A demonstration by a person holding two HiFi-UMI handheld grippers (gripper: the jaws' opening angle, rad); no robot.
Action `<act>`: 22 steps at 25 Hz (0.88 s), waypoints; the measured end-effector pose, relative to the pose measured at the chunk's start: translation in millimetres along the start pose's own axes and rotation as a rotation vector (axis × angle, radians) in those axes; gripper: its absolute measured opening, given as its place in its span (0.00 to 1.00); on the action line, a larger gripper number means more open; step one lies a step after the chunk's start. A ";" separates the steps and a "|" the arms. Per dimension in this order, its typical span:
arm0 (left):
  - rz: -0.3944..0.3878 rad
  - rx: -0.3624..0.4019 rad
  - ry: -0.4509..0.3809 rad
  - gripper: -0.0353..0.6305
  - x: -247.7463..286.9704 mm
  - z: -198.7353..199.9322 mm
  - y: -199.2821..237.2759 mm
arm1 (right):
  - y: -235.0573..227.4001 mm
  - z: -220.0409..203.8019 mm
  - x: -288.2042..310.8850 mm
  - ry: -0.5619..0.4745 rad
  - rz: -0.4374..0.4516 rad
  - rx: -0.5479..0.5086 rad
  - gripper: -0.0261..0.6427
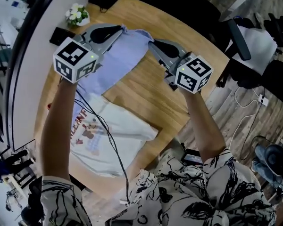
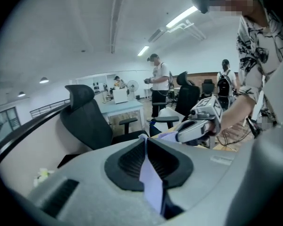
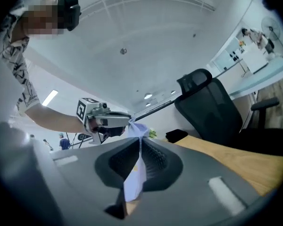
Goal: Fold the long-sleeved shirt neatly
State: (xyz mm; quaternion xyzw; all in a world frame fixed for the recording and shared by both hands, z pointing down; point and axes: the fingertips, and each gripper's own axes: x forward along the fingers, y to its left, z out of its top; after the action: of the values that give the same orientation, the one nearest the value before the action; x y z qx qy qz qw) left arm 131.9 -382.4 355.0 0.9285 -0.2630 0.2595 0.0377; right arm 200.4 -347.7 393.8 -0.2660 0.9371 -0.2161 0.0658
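- Head view: the left gripper [image 1: 120,31] and the right gripper [image 1: 152,44] are both held up above the wooden table [image 1: 188,41]. Each has its jaws closed on the top edge of the pale blue long-sleeved shirt [image 1: 115,62].
- The cloth spans the gap between them and hangs down toward the person. Its lower part reaches the table at a white printed T-shirt [image 1: 106,135]; I cannot tell whether it lies on that or just beside it.
- A small bunch of flowers [image 1: 77,14] and a black object [image 1: 61,35] sit at the far edge of the table, close behind the left gripper.
- Left gripper view: the left gripper [image 2: 146,147] has its jaws pressed together on a thin strip of the blue cloth [image 2: 152,185]. The bite looks narrow. The right gripper [image 2: 191,132] shows beyond, with the cloth running to it, and an office chair [image 2: 87,121] stands behind.
- Right gripper view: the right gripper [image 3: 140,149] has its jaws likewise clamped on a fold of the shirt [image 3: 132,182]. The left gripper [image 3: 125,122] is opposite, holding the other end.
- Risk: both grips sit near the cloth's edge. An uneven pull between the hands could slip one corner free and drop that side, spoiling the fold line.
- Risk: the trailing lower part may drag on the T-shirt and bunch up, or carry it along.
- Risk: a wide swing of the left gripper could knock the flowers.
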 end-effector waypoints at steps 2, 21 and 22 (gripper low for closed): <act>0.074 -0.053 -0.007 0.09 -21.1 0.0 14.7 | 26.0 20.5 5.1 0.007 -0.051 -0.053 0.08; 0.462 -0.110 -0.110 0.08 -391.5 -9.9 24.1 | 351.2 88.6 140.7 0.044 0.210 -0.147 0.08; 0.473 -0.117 -0.109 0.08 -407.9 -18.1 21.2 | 366.2 83.7 146.7 0.051 0.225 -0.150 0.08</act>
State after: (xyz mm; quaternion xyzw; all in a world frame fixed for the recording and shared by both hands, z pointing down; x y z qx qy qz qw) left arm -183.8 -205.6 164.6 0.8500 -0.4891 0.1951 0.0155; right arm -76.5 -175.7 156.3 -0.1579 0.9759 -0.1435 0.0457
